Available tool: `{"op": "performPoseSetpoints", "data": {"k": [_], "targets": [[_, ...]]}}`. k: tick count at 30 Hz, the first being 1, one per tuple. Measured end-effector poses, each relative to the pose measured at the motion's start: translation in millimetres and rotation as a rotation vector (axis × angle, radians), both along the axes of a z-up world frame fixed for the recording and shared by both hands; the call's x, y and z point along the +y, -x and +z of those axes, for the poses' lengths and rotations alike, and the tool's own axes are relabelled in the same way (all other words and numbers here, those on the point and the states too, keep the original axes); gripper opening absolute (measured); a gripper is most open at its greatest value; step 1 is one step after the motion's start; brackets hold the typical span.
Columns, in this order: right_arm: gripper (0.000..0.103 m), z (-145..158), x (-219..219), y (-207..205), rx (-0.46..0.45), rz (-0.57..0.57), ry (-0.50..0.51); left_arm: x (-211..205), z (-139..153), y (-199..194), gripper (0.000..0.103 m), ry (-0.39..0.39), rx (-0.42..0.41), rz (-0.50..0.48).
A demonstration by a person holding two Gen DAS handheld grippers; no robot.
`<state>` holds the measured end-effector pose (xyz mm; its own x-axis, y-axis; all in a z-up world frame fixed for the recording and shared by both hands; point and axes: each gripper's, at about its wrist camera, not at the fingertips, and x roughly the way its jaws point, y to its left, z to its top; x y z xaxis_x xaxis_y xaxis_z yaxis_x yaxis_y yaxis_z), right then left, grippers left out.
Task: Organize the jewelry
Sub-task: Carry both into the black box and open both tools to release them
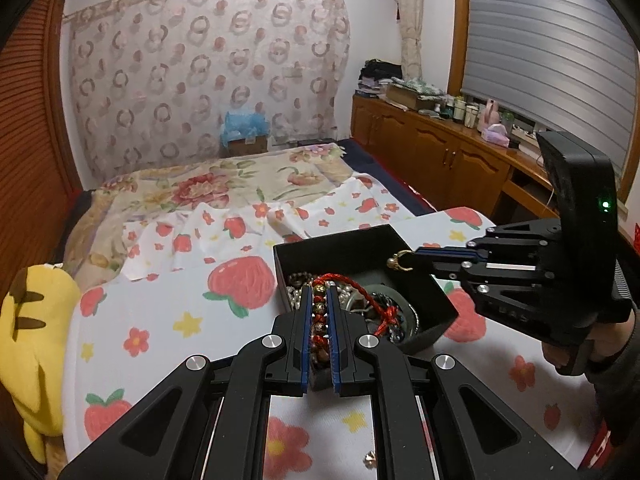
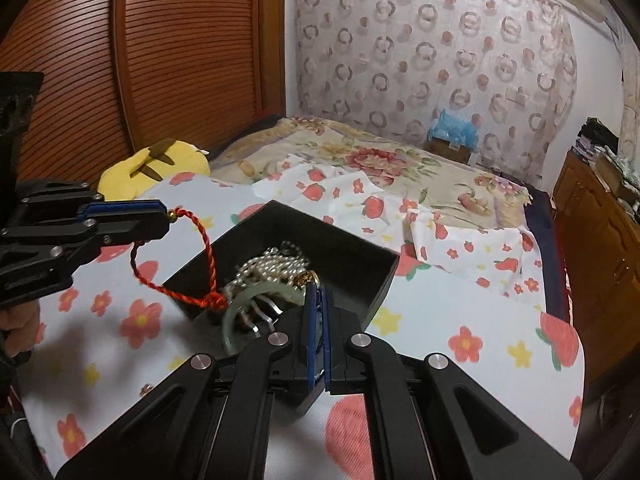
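Strawberry-and-flower bedsheet point(image 1: 160, 312) is covering the near end of a bed, and a black jewelry box point(image 1: 360, 248) is sitting on it toward the right edge.

Left gripper point(image 1: 319, 292) is reaching forward and slightly down over the box's near wall, its blue-padded fingers point(image 1: 306, 320) nearly closed and clamping a beaded bracelet on a red braided cord point(image 1: 360, 292). From the right wrist view the same gripper point(image 2: 166, 214) is coming in level from the left edge of the bed, with the cord point(image 2: 200, 248) hanging from its tip in a loop and running down to a knot at the box's corner.

Right gripper point(image 2: 316, 296) is angling down into the box, fingers pressed almost together on a small gold clasp piece point(image 2: 306, 279); in the left view that gripper point(image 1: 414, 258) is entering from the right, held by a hand point(image 1: 600, 344), with the gold clasp point(image 1: 400, 262) showing at its tip above the box's right wall.

Inside the box point(image 2: 340, 256) a heap of pearl strands point(image 2: 272, 268) and a pale green bangle point(image 2: 234, 312) are lying together.

A yellow plush toy point(image 1: 36, 336) is lying at the bed's left edge, a small metal bead point(image 1: 370, 458) is resting on the sheet near the bed's front edge, and a wooden cabinet point(image 1: 440, 148) is standing along the right wall.
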<state>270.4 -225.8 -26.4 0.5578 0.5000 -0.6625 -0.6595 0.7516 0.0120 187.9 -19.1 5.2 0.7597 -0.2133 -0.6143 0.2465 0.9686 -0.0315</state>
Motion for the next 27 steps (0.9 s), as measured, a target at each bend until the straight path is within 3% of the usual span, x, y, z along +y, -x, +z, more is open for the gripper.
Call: {"op": "performPoseSetpoints", "data": {"k": [16, 27], "targets": [[0.004, -3.7, 5.5, -23.1, 0.017, -0.021, -0.014, -0.1, -14.3, -31.9, 0.006, 0.000, 0.041, 0.003], [0.004, -9.7, -27.6, 26.5, 0.037, -0.014, -0.040, -13.7, -14.7, -38.8, 0.006, -0.011, 0.045, -0.017]]}}
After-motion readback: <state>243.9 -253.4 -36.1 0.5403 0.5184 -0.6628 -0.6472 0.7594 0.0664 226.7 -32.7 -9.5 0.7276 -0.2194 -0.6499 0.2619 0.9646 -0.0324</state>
